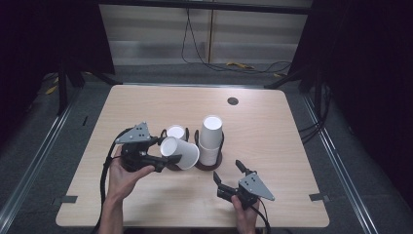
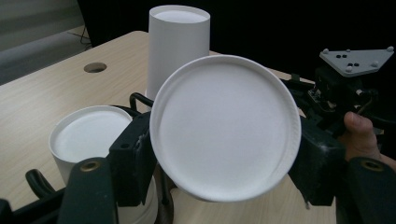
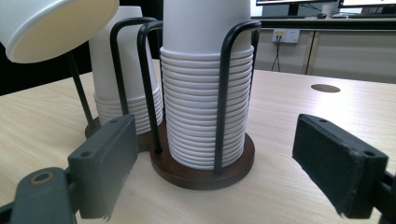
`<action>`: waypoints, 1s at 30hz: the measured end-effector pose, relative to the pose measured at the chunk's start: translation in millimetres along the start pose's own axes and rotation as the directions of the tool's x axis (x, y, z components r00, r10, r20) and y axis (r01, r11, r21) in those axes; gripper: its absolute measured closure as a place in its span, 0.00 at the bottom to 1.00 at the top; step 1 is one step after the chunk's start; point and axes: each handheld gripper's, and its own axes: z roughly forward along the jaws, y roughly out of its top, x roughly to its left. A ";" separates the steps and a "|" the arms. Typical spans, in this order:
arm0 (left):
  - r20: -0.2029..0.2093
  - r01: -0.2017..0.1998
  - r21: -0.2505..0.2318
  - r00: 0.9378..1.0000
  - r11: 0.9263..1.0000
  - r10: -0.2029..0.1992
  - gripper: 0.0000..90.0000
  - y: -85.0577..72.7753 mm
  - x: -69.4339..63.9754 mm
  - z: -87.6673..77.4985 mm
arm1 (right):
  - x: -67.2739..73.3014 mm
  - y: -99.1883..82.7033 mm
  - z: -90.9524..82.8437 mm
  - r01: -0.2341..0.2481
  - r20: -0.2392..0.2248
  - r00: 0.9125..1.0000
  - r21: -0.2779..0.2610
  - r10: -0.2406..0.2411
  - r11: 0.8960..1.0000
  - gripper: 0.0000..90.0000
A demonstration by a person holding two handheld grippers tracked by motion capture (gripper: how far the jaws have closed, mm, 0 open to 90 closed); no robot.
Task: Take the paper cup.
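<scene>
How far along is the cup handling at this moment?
Done: two stacks of paper cups already sit in the wire holders, the taller stack and the shorter stack. In hand: the left gripper grips one tilted cup just above the shorter stack. Left: it is not yet seated on either stack. The right gripper waits open and empty nearby.

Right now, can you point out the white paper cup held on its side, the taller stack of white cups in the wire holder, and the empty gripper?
white paper cup (image 1: pixel 181 153), high view, its side wall.
taller stack of white cups (image 3: pixel 203 116), right gripper view, stacked rims.
right gripper (image 1: pixel 228 174), high view, between its open jaws.
</scene>
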 end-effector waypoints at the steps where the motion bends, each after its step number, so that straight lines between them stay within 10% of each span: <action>1: 0.002 -0.003 -0.004 1.000 1.000 0.003 0.36 -1.2 -0.6 1.1 | -0.2 0.1 0.1 -0.003 -0.013 1.000 0.001 0.003 1.000 0.15; 14: 0.039 0.021 -0.016 0.999 1.000 -0.021 0.36 -21.8 -1.3 14.7 | 1.6 2.4 -2.7 -0.013 -0.159 0.987 0.016 0.015 1.000 0.15; 30: 0.105 0.010 0.019 0.994 1.000 -0.012 0.36 -43.7 -2.0 33.4 | 6.3 9.6 -3.4 -0.008 -0.350 0.936 0.054 0.026 0.999 0.14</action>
